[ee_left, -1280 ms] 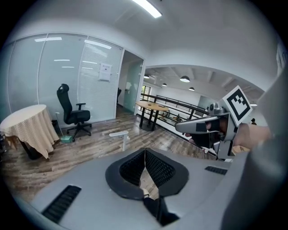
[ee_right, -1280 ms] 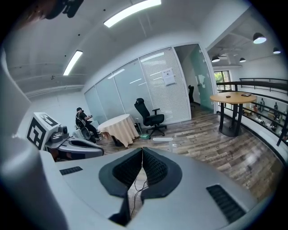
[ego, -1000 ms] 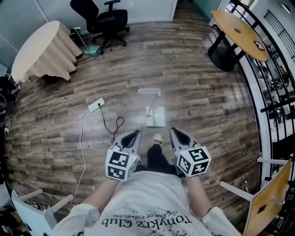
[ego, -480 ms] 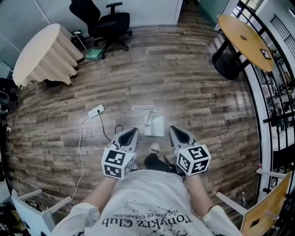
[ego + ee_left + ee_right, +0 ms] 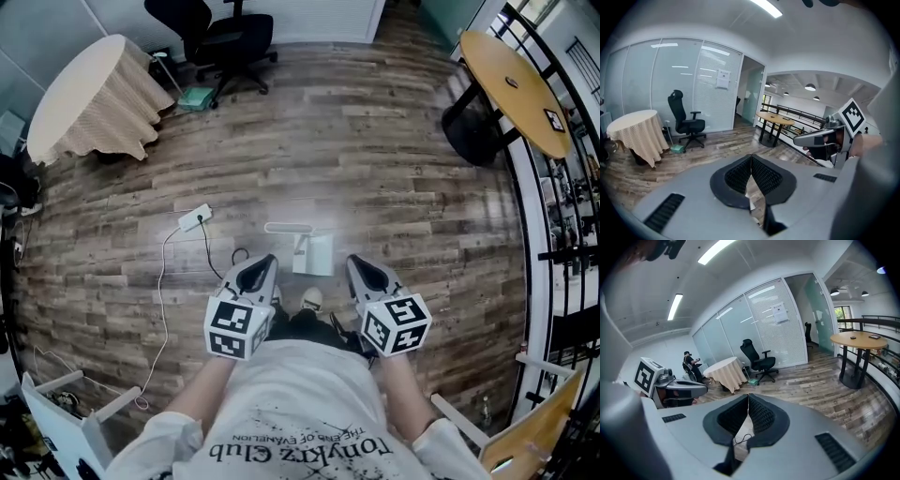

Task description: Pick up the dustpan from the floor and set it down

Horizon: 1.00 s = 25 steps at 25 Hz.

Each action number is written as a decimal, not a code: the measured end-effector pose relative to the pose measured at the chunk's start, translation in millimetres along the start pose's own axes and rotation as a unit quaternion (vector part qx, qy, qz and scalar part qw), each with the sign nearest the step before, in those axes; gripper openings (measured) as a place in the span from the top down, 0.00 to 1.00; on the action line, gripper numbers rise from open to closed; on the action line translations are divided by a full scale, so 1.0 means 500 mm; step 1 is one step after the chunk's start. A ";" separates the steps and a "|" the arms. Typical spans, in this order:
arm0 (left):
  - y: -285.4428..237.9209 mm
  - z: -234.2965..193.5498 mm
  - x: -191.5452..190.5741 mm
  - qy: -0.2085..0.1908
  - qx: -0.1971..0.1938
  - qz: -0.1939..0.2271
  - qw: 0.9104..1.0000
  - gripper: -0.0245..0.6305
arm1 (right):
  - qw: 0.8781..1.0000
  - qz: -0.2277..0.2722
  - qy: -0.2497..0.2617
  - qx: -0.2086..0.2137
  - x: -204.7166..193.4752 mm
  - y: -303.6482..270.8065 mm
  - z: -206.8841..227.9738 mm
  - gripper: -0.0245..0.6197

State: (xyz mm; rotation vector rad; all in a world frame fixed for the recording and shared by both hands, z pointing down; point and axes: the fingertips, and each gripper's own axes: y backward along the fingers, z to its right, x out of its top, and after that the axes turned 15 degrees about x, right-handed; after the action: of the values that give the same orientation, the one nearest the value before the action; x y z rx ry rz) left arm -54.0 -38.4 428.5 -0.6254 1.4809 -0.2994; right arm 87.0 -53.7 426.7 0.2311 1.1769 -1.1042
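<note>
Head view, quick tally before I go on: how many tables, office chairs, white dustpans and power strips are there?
tables: 2 (clothed table, wooden table)
office chair: 1
dustpan: 1
power strip: 1
total: 5

Light: bright, even, from ceiling strip lamps (image 5: 715, 250)
Glare: pale sheen on wood floor (image 5: 309, 211)
Edges: fisheye bending, dark corners in 2 gripper views
</note>
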 end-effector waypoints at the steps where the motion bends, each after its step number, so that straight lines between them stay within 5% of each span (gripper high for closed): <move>1: -0.007 -0.004 0.000 -0.002 -0.001 -0.003 1.000 0.93 | 1.000 0.001 -0.001 0.000 0.002 -0.007 0.001 0.92; 9: -0.054 -0.020 0.003 -0.077 -0.039 -0.011 0.996 0.93 | 1.000 0.005 -0.025 -0.018 -0.006 -0.038 0.012 0.92; 14: -0.084 -0.006 -0.023 -0.173 -0.075 -0.035 0.981 0.93 | 0.999 0.005 -0.037 -0.028 -0.018 -0.045 0.022 0.92; 18: -0.105 -0.006 -0.039 -0.206 -0.097 -0.045 0.973 0.91 | 0.998 0.004 -0.051 -0.031 -0.035 -0.059 0.023 0.92; 21: -0.129 -0.006 -0.047 -0.211 -0.116 -0.057 0.969 0.74 | 0.998 0.004 -0.060 -0.035 -0.042 -0.066 0.032 0.92; 25: -0.163 -0.008 -0.068 -0.211 -0.135 -0.081 0.965 0.67 | 0.997 0.000 -0.070 -0.037 -0.055 -0.070 0.043 0.92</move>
State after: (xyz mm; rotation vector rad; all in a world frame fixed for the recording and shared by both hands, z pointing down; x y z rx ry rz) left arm -45.9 -86.4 502.1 -0.9692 1.0672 -0.0790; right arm 73.8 -69.6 471.6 0.0945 1.0899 -1.0566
